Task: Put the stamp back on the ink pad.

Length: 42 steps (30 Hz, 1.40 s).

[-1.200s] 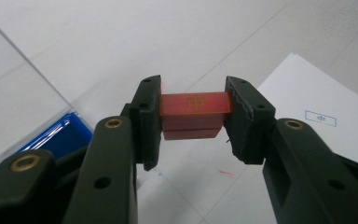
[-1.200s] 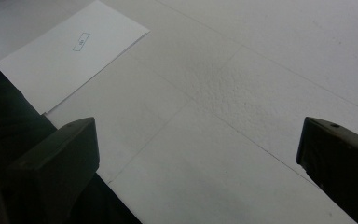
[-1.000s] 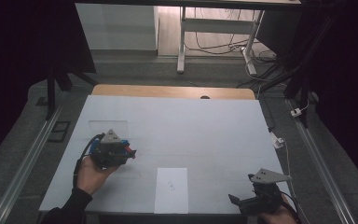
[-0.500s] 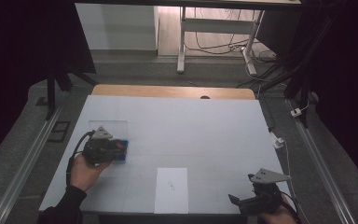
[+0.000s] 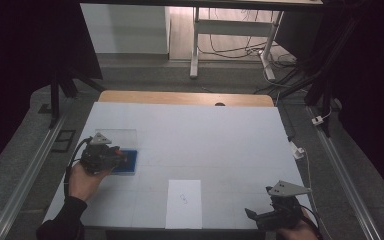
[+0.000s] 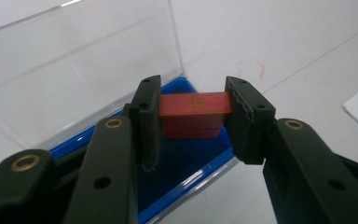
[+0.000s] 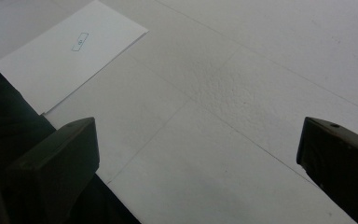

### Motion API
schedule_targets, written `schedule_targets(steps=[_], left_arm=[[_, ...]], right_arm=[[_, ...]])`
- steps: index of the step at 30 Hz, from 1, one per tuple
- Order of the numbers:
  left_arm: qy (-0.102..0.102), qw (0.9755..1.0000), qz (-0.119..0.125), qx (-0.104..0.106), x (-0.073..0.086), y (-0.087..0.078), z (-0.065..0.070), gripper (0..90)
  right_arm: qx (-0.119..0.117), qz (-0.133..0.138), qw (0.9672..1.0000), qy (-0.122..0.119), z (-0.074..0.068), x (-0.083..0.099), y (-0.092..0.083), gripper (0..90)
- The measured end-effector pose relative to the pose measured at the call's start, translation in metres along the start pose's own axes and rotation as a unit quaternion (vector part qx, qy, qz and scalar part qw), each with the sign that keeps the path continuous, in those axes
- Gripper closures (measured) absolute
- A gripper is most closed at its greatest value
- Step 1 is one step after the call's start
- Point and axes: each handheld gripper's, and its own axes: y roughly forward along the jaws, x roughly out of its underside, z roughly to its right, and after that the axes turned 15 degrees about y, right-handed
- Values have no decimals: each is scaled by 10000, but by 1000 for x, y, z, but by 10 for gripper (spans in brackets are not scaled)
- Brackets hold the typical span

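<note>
Left tongs (image 6: 193,116) shifted left, clamping red block (image 6: 195,110)

My left gripper (image 6: 193,116) hides the red block's (image 6: 194,103) ends behind its pads; the blue tray's (image 6: 186,168) near part is covered; the paper's (image 5: 184,202) mark is unreadable.

— what's on the desk (image 5: 220,135) right now?
— white top, wooden strip along the far edge. blue box (image 5: 126,161) with its clear lid up at the left, white sheet (image 5: 184,202) near the front edge.
</note>
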Motion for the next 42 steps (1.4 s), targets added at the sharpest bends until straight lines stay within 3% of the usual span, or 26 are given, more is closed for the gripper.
schedule_targets(steps=[16, 25, 33, 42], left_arm=[[-236, 9992, -277, -164, 10, 9, -17, 583], [-203, 9992, -332, -136, 13, 16, -20, 583], [51, 9979, -595, -241, 13, 22, -16, 579], [-40, 9980, -587, -218, 14, 23, -17, 574]], right_arm=[[13, -29, 10000, -41, 0, 0, 0, 0], [32, -47, 10000, -53, -1, 0, 1, 0], [35, -59, 10000, -61, -1, 0, 1, 0], [38, -71, 9999, -63, -1, 0, 1, 0]])
